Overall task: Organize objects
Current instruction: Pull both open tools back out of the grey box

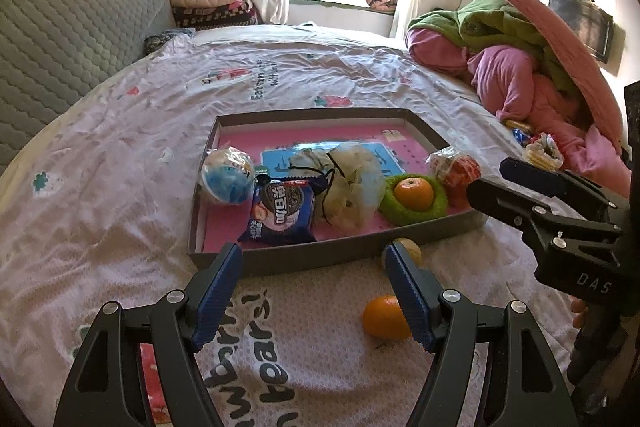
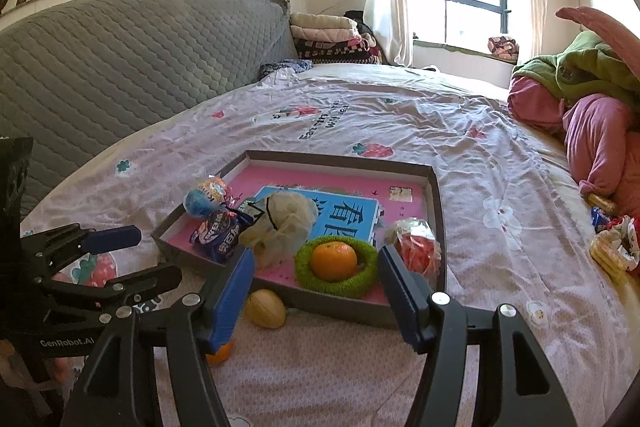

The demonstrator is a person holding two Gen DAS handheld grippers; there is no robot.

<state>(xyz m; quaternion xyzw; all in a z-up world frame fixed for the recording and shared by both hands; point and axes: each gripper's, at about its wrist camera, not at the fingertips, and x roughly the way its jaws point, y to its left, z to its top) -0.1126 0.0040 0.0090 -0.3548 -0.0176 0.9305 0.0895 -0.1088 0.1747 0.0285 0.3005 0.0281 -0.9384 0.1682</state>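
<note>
Left wrist view: our left gripper (image 1: 314,291) hovers above a printed bedsheet (image 1: 120,187), its blue-padded fingers spread wide and holding nothing. Just ahead lies a shallow grey box tray (image 1: 320,259) with a pink floor. In it we see a blue wrapped ball (image 1: 227,177), a blue Oreo cookie packet (image 1: 280,213), a pale mesh pouch (image 1: 352,187), an orange (image 1: 414,193) sitting in a green knitted ring (image 1: 412,211), and a red-and-white wrapped snack (image 1: 456,167). Outside the tray's near wall a loose orange (image 1: 382,317) rests on the sheet, with a small yellowish fruit (image 1: 408,247) touching the wall. Our right gripper (image 2: 316,291) is likewise wide open and empty, near the tray's front corner.
</note>
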